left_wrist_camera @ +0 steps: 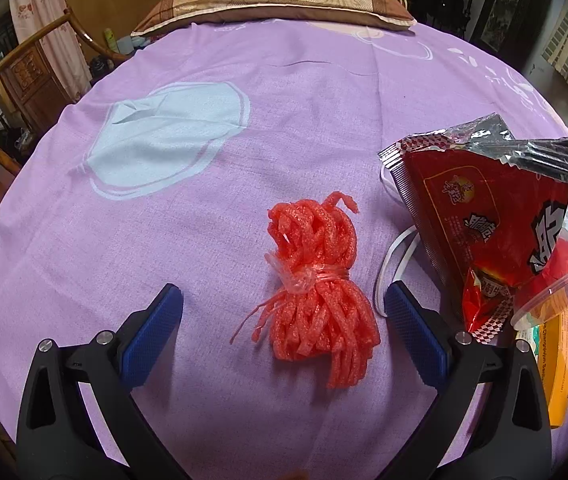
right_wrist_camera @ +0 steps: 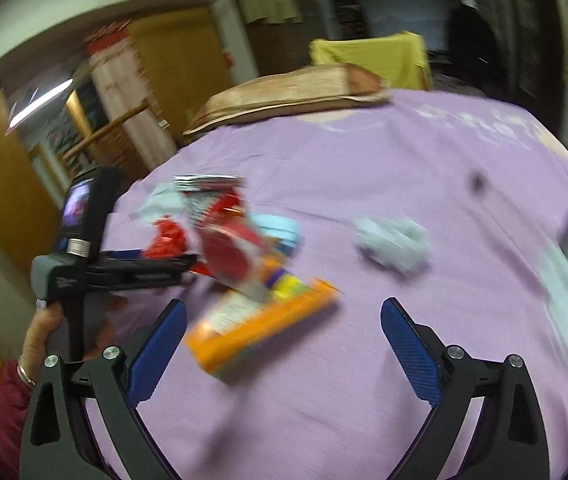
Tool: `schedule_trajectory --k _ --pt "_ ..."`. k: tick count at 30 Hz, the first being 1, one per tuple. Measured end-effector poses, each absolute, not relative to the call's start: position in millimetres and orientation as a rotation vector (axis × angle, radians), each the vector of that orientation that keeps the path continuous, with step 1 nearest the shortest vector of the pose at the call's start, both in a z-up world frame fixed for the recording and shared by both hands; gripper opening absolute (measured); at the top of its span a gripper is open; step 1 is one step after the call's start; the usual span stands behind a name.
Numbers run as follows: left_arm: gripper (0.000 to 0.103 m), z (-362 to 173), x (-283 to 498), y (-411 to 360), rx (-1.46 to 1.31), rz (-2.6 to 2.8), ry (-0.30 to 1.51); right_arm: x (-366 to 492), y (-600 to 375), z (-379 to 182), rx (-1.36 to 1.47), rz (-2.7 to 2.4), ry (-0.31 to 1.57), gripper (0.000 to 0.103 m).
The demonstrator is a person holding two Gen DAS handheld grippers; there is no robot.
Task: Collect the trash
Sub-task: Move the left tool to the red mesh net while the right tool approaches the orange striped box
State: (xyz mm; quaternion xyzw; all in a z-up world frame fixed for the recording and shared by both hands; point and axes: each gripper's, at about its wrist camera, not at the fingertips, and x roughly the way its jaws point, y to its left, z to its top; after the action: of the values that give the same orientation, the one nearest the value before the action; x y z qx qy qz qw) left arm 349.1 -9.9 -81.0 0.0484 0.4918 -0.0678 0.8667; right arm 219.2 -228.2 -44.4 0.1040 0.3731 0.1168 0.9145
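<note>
A tied bundle of red foam netting (left_wrist_camera: 317, 286) lies on the purple bedsheet (left_wrist_camera: 244, 128), between the blue pads of my open left gripper (left_wrist_camera: 284, 300), which hovers just short of it. To its right sit a red snack bag (left_wrist_camera: 495, 208), a clear plastic cup (left_wrist_camera: 555, 284) and an orange box (left_wrist_camera: 559, 360). The right wrist view is blurred: my right gripper (right_wrist_camera: 282, 312) is open above the sheet, with the orange box (right_wrist_camera: 260, 328) just ahead by its left finger, the red trash pile (right_wrist_camera: 224, 236) behind, and a crumpled pale tissue (right_wrist_camera: 393, 246) to the right.
A brown and gold pillow (left_wrist_camera: 276, 2) lies at the far end of the bed. A wooden chair (left_wrist_camera: 12, 80) stands off the left side. In the right wrist view a hand (right_wrist_camera: 40, 332) holds the left gripper's handle (right_wrist_camera: 80, 272) at the left.
</note>
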Motion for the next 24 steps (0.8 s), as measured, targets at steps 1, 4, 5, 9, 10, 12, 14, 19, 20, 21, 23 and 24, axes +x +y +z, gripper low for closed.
schedule_trajectory --k 1,4,5,9,10,12,14,19,20,21,23,24 --pt "0.098 -81 349 -10 0.101 -0.142 1.03 227 -218 -40 0.184 0.254 0.77 0.096" --pt "0.098 -81 349 -10 0.101 -0.142 1.03 250 -191 -38 0.1 0.27 0.789 0.096" --pt "0.098 -81 349 -10 0.101 -0.142 1.03 258 -184 -39 0.081 0.268 0.8 0.095" --pt "0.098 -81 349 -10 0.101 -0.143 1.029 284 -184 -50 0.077 0.235 0.842 0.084" --pt "0.098 -81 349 -10 0.101 -0.143 1.029 286 -189 -53 0.08 0.202 0.85 0.081" --pt "0.098 -81 349 -10 0.101 -0.142 1.029 288 -208 -55 0.126 0.146 0.855 0.081" --pt "0.097 -81 349 -10 0.1 -0.143 1.029 285 -231 -51 0.186 0.085 0.83 0.081" --pt "0.097 -81 348 -10 0.101 -0.143 1.029 279 -247 -42 0.257 0.113 0.783 0.081" --pt "0.097 -81 348 -10 0.101 -0.143 1.029 279 -246 -43 0.254 0.124 0.787 0.081" --pt "0.098 -81 348 -10 0.101 -0.142 1.029 279 -242 -45 0.245 0.137 0.797 0.081" --pt "0.097 -81 348 -10 0.1 -0.143 1.029 281 -239 -47 0.236 0.152 0.812 0.081" --pt "0.097 -81 348 -10 0.101 -0.143 1.029 282 -239 -49 0.237 0.155 0.82 0.081"
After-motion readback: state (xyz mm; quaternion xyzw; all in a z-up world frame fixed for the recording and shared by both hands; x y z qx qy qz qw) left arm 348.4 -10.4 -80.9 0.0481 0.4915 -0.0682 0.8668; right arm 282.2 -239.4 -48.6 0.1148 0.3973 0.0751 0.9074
